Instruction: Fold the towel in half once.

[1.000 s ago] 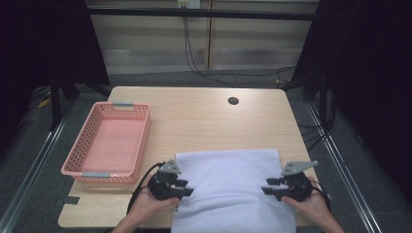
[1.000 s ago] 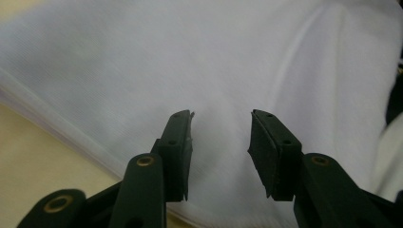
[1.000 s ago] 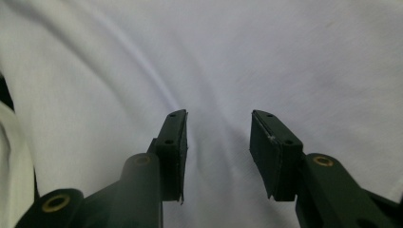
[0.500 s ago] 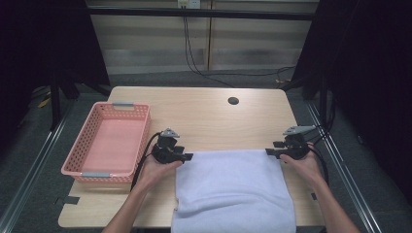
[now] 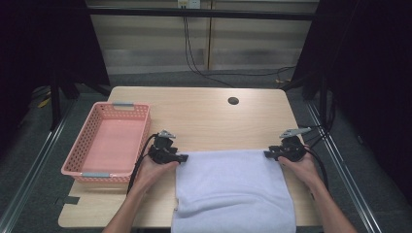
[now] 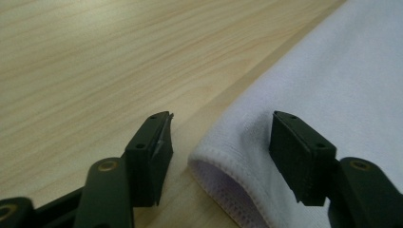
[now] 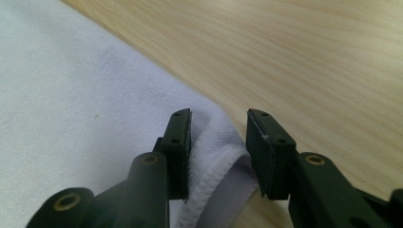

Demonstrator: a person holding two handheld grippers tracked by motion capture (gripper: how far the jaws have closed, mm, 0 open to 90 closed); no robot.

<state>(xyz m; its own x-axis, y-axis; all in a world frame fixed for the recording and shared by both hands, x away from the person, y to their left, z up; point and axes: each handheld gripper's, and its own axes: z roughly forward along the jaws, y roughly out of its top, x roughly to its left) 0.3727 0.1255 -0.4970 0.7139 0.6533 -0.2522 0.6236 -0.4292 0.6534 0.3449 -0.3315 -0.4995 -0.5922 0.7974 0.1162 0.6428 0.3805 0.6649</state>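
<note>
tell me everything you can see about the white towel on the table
The white towel is soft terry-like cloth with a stitched hem, folded double and lying flat on the wooden table, its near edge hanging over the front. The left gripper and the right gripper each straddle a far corner between open jaws; the right jaws have just been closing.

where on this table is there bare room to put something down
The widest bare wood is the table behind the white towel, from the pink basket across to the right edge, around the small dark hole. A narrow strip lies between basket and towel. The near edge is crowded: the towel and both forearms.
</note>
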